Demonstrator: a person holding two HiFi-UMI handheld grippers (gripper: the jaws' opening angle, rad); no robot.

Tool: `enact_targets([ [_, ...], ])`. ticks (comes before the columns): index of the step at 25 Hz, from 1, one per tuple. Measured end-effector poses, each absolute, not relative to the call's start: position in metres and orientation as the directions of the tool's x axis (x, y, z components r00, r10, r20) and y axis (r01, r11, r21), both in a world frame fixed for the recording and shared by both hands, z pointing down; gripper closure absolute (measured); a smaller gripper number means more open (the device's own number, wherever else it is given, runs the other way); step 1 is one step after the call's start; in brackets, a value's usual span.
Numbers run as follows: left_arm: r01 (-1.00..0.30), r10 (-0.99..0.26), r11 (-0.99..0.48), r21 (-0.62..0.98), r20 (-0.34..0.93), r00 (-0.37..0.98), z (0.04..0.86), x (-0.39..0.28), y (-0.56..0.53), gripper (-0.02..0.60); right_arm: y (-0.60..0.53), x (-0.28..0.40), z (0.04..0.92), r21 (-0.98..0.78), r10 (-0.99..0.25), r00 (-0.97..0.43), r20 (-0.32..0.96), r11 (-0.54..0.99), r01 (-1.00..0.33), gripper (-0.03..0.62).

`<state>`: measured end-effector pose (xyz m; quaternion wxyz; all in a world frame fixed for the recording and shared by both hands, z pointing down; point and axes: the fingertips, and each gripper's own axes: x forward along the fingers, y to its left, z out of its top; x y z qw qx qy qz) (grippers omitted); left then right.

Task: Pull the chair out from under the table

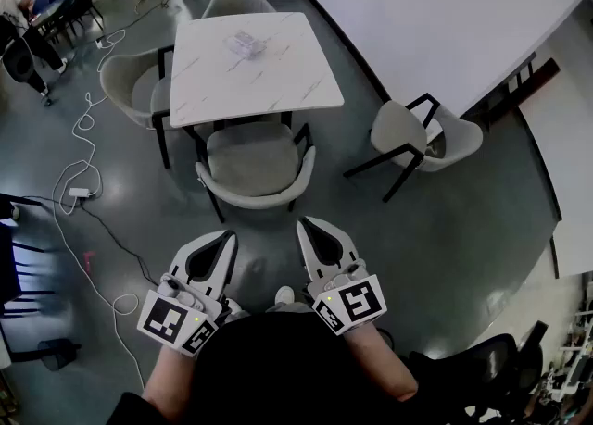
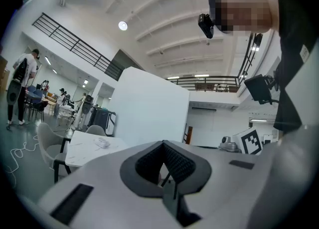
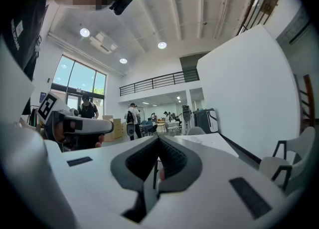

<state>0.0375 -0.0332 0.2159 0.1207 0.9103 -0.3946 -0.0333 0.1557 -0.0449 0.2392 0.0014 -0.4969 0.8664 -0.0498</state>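
- Head view: grey padded black-legged chair [image 1: 255, 162] stands straight ahead, tucked at white marble-topped square table [image 1: 250, 62], backrest toward me, equally near my left gripper [image 1: 225, 245] and right gripper [image 1: 308, 233].
- Left gripper view: jaws pressed together, empty.
- Right gripper view: jaws meet, empty too.

No words, numbers or brand names can be read anywhere in the room. The only sign-like marks are black-and-white square code patterns, without letters, on the left cube [image 1: 174, 319] of the left gripper [image 1: 225, 240] and the right cube [image 1: 356, 303] of the right gripper [image 1: 304, 227]. A small white tag [image 2: 303, 52] worn by the person [image 1: 278, 368] is too blurred to read.
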Motion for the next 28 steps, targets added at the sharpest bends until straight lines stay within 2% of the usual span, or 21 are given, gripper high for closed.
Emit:
enact_targets([
  [7,-0.702,-0.725,-0.66,0.269,0.019,0.689,0.216,0.042,-0.031,0.577,-0.044,0.162,0.244,-0.094,-0.861,-0.505,0.058,0.499,-0.862,0.582],
  [16,-0.733,-0.745,-0.632,0.253,0.063,0.664,0.227,0.05,-0.037,0.577,-0.044,0.172,0.25,-0.092,-0.854,-0.516,0.068,0.51,-0.855,0.582],
  [28,-0.803,-0.811,-0.524,0.285,0.122,0.572,0.245,0.083,-0.035,0.577,-0.052,0.229,0.268,-0.196,-0.847,-0.525,0.085,0.503,-0.842,0.582],
])
